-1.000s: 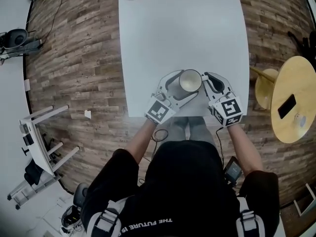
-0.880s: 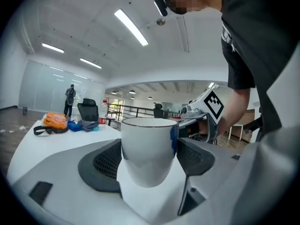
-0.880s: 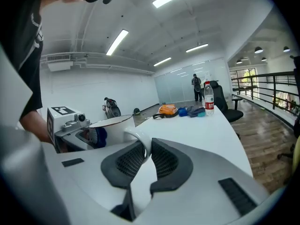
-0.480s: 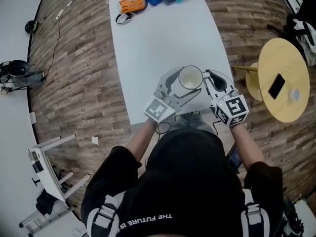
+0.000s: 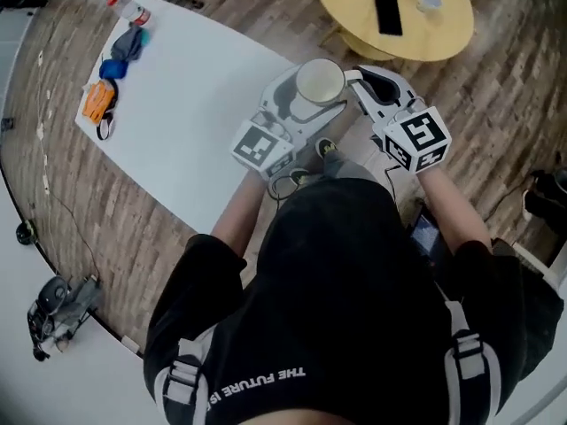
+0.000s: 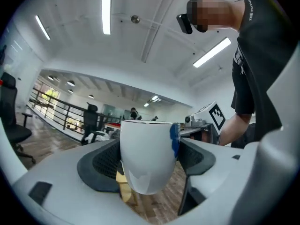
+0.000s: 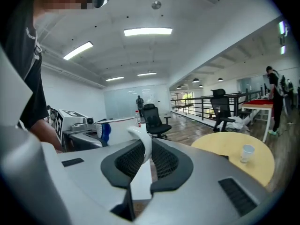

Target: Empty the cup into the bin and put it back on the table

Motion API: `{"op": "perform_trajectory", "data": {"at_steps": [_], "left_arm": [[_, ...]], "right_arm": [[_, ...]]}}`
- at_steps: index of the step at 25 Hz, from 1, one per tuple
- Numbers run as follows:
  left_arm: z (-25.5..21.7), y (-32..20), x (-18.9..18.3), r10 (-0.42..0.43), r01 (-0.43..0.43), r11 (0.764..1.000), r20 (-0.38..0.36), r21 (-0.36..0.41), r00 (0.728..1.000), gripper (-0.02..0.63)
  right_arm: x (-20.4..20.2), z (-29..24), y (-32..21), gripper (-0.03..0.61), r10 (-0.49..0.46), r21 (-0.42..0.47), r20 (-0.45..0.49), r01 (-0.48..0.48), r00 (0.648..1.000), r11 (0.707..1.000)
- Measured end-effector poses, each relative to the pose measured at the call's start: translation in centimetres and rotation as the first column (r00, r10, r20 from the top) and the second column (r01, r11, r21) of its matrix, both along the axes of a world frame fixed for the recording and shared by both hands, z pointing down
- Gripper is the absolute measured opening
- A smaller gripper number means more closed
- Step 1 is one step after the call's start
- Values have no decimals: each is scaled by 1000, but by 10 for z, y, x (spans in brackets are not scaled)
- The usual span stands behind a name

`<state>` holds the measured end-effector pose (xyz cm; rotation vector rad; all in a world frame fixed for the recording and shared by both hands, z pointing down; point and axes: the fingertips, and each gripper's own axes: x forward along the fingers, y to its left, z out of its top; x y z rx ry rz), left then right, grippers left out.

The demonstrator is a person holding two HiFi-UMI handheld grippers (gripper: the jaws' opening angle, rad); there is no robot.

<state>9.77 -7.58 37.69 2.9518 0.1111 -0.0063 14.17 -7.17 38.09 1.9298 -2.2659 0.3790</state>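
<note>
A white cup [image 5: 319, 81] is held upright in the air, past the right edge of the white table [image 5: 195, 113] and above the wooden floor. My left gripper [image 5: 306, 94] is shut on the cup's body; in the left gripper view the cup [image 6: 146, 158] fills the gap between both dark pads and carries a blue mark on its right side. My right gripper [image 5: 359, 80] is shut on the cup's white handle [image 7: 142, 146], pinched between its pads [image 7: 124, 161]. The cup's inside is not clear from above. No bin is in view.
A round yellow table [image 5: 416, 34] lies just beyond the cup, with a black phone [image 5: 387, 12] and a small paper cup [image 5: 429, 0] on it. Orange, blue and grey items [image 5: 99, 98] sit at the white table's far end. An office chair [image 7: 157, 121] stands farther off.
The person has turned to the right. The cup, held by both grippers as before, has moved off the white table towards the yellow round table. The white table now lies at the left.
</note>
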Motion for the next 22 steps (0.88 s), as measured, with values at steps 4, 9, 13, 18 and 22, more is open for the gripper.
{"op": "perform_trajectory", "data": {"at_steps": [4,9,13,18,22], "left_arm": [[6,60,66,188,-188,982,27,-1,982,364],[20,96,115,285,-283,958,43,-43,958,365],[46,114,137,362,-346,929,124,-129,924,364],[117,133,151,459,-355,872,308,-339,833,364],[178,152,144,536,-299,806,415,-512,735,364]], "right_arm": [[63,8,68,54,176,-29,-3,-176,984,984],[112,20,108,54,281,-44,-2,-281,960,959],[132,45,128,54,354,-119,35,-348,935,930],[145,117,148,54,402,-335,122,-343,908,877],[136,182,168,54,439,-508,229,-278,869,815]]}}
